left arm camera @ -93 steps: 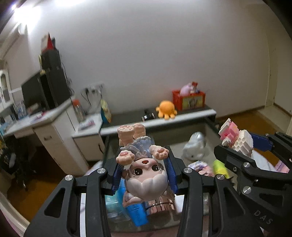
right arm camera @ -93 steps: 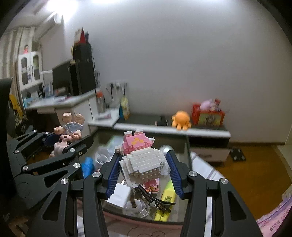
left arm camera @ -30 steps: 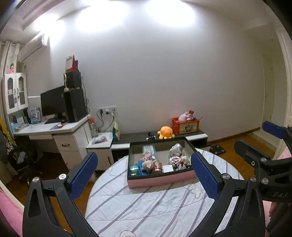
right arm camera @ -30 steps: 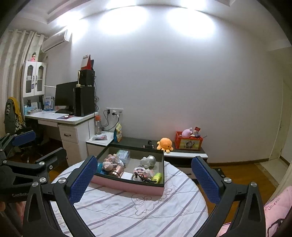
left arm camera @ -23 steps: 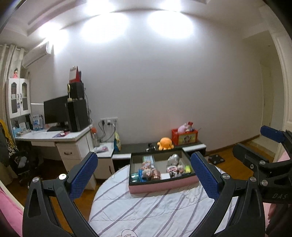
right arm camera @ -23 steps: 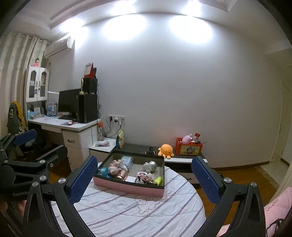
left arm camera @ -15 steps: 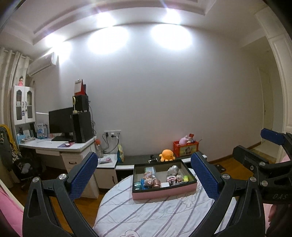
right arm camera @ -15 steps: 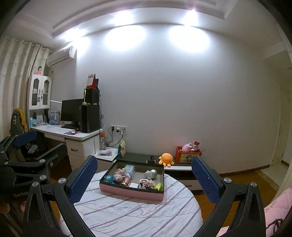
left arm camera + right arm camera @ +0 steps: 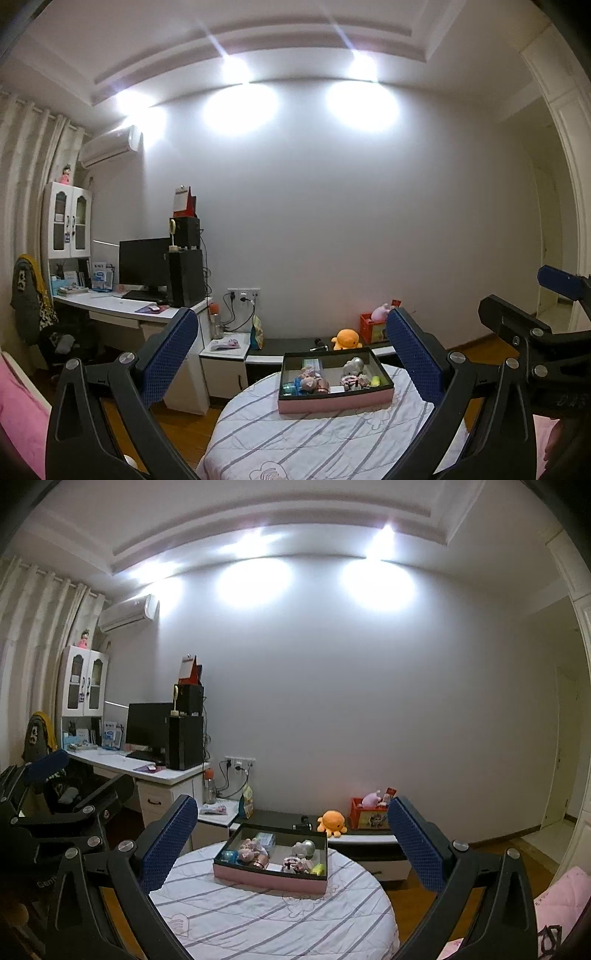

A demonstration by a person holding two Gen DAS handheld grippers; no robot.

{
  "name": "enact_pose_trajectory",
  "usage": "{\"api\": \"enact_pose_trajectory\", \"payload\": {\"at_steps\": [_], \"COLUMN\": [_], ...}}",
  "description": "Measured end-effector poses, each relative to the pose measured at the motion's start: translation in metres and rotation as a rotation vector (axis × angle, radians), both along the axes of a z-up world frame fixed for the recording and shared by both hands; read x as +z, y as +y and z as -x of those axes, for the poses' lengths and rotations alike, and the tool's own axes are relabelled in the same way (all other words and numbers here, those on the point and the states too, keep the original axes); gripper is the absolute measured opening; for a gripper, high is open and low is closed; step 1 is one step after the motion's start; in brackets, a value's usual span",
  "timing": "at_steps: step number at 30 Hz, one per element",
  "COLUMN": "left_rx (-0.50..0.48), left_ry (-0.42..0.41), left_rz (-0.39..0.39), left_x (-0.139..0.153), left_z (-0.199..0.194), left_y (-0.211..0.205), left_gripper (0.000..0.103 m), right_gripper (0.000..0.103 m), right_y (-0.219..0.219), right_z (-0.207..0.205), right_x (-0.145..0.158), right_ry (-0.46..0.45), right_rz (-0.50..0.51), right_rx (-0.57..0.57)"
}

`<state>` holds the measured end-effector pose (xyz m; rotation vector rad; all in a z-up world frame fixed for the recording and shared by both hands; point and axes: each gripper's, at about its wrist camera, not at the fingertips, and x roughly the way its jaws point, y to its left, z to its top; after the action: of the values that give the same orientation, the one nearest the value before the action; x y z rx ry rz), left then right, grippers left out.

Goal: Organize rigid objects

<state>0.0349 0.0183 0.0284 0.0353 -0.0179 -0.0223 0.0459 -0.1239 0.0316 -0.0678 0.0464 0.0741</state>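
You held the left gripper and right gripper spread wide and empty, well back from the pink tray on the round table. The toys sat inside the tray, so sorting looked finished. At that range, individual pieces were too small to identify.

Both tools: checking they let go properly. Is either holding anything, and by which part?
Nothing is held. The left tool and right tool are both open and empty, back from the tray.
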Motion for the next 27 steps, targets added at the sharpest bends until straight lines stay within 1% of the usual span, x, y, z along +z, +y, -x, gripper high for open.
{"api": "enact_pose_trajectory", "payload": {"at_steps": [8, 20, 27], "left_rx": [0.035, 0.047, 0.032], "left_ry": [-0.026, -0.036, -0.041], "left_rz": [-0.025, -0.038, -0.035], "left_x": [0.006, 0.007, 0.004], "left_z": [0.028, 0.035, 0.038], "left_y": [0.006, 0.007, 0.008], "left_gripper": [0.103, 0.103, 0.103], "right_gripper": [0.103, 0.103, 0.103], "right_y": [0.010, 0.015, 0.016], "right_z": [0.026, 0.041, 0.042], "right_x": [0.000, 0.004, 0.004], "right_ry": [-0.013, -0.032, -0.034], "right_rz": [-0.001, 0.003, 0.004], "right_rx": [0.003, 0.001, 0.001]}}
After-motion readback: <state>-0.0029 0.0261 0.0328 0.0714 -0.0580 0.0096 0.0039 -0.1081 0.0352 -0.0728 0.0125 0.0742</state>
